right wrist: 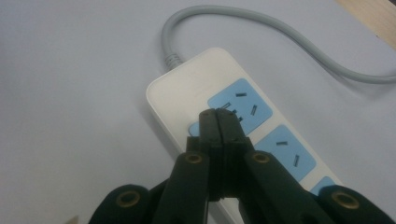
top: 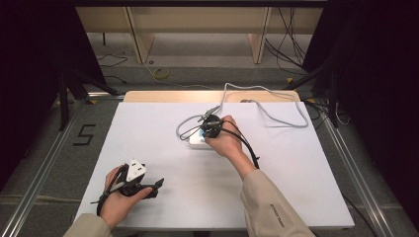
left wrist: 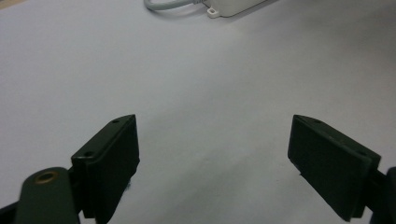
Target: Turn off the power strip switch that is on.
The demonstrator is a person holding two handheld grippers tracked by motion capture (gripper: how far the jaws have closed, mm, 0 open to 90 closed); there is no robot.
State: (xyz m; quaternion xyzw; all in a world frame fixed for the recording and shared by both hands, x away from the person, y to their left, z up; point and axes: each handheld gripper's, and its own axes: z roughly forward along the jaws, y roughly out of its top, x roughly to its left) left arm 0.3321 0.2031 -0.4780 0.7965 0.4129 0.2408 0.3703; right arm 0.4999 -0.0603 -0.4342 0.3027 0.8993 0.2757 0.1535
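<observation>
My right gripper (right wrist: 218,114) hangs over a white power strip (right wrist: 187,93) near the middle of the white table (top: 296,187), its two black jaws pressed flat together with nothing between them. In the right gripper view the joined tips sit over the strip's top face, at the near edge of the first blue socket panel (right wrist: 247,100) and just by a smaller blue patch (right wrist: 194,129) that the jaws half cover; whether the tips actually touch the plastic I cannot tell. The strip's grey cable (right wrist: 280,32) leaves its short end, curls across the table and runs out of frame at the right. A second blue panel (right wrist: 287,151) lies behind the jaws, and a third is cut off by the gripper's body at the bottom edge.

My left gripper (left wrist: 215,154) rests well apart, near the table's front left corner, jaws spread wide with bare table between them. In its own view a corner of the strip (left wrist: 233,7) and a loop of cable (left wrist: 163,5) show at the top edge, cropped.

From the high view, my right hand (top: 225,140) covers most of the strip, leaving a white sliver (top: 197,143) beside it. The grey cable (top: 276,106) loops toward the far edge, where its end is too small to make out. My left hand (top: 118,197) holds the left gripper (top: 153,187) low over the table.
</observation>
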